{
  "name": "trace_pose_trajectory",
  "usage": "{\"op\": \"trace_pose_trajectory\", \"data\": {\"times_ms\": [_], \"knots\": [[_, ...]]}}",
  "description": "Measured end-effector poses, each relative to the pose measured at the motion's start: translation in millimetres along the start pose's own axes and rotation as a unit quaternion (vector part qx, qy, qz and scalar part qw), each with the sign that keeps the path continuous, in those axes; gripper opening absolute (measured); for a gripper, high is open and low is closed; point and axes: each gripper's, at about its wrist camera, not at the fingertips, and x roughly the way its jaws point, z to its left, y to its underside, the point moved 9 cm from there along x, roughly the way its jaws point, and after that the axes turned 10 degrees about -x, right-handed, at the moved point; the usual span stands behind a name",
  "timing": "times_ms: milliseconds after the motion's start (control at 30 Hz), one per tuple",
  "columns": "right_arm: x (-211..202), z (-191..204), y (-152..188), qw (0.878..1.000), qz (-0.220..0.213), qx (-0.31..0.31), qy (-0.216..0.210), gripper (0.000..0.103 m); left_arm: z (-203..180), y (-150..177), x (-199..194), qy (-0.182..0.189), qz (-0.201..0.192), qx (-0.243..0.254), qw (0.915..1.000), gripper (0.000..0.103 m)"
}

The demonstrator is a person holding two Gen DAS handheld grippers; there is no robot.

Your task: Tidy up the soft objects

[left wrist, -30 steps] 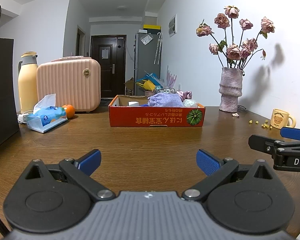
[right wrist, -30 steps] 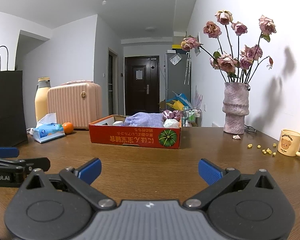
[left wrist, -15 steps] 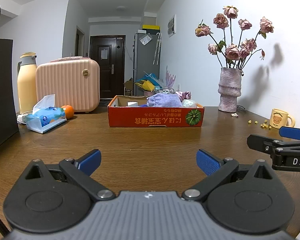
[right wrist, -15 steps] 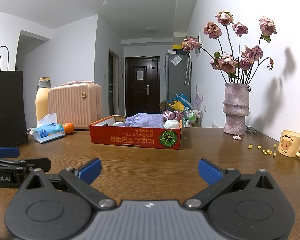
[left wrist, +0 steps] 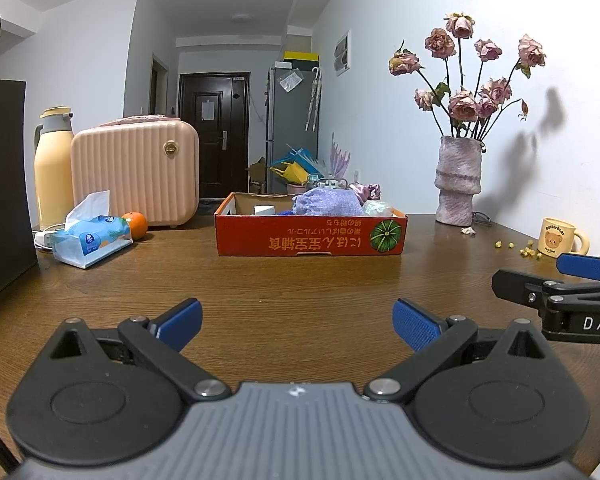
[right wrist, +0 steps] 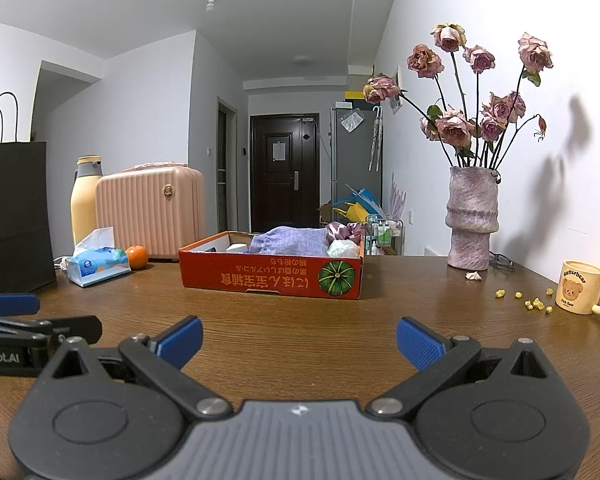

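soft items: lavender knit cloth [left wrist: 326, 202], shiny purple scrunchie-like piece [left wrist: 367, 191] and a pale crumpled bundle [left wrist: 377, 208] all lie inside the red box [left wrist: 310, 237], piled toward its right end
box: open-top cardboard, pumpkin print and upside-down lettering on the near wall, sits mid-worktop, well ahead of both grippers; a white item [left wrist: 265, 210] also inside, cannot tell what it is
left gripper [left wrist: 296, 323]: fingers spread wide, nothing between them, low over bare worktop
right gripper [right wrist: 299, 338]: fingers released wide, empty, level with the left one and just beside it
progress: judged late or done. No loose soft thing shows on the worktop outside the box; both grippers are empty and back from it
left to do: maybe nothing, or neatening the pile in the box; box floor is hidden by the near wall, so cannot confirm
other soft candidate: tissue pack [left wrist: 92, 236] at left, near the orange [left wrist: 135, 224]; unclear whether it counts
worktop [left wrist: 300, 280]: brown wood grain, glossy; yellow crumbs [right wrist: 534, 303] and a fallen petal [right wrist: 473, 275] at right
right side: bear mug [right wrist: 584, 293], textured vase [right wrist: 473, 222] with dried roses
left side: pink case [left wrist: 137, 178], yellow thermos [left wrist: 53, 168], black paper bag [right wrist: 14, 204]
room: white walls, hallway behind with dark door [right wrist: 284, 172] and grey fridge
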Motion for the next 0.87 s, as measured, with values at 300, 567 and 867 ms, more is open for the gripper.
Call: {"op": "trace_pose_trajectory", "data": {"times_ms": [300, 567, 867], "knots": [[-0.1, 0.0, 0.4, 1.0, 0.0, 0.0, 0.0, 0.103, 0.0, 0.3, -0.1, 0.0, 0.0, 0.0, 1.0, 0.103], [0.2, 0.6, 0.2, 1.0, 0.001, 0.0, 0.0, 0.103, -0.4, 0.4, -0.2, 0.001, -0.001, -0.001, 1.0, 0.103], [0.6, 1.4, -0.1, 1.0, 0.001, 0.0, 0.0, 0.103, -5.1, -0.8, -2.7, 0.009, -0.004, -0.002, 1.0, 0.103]]}}
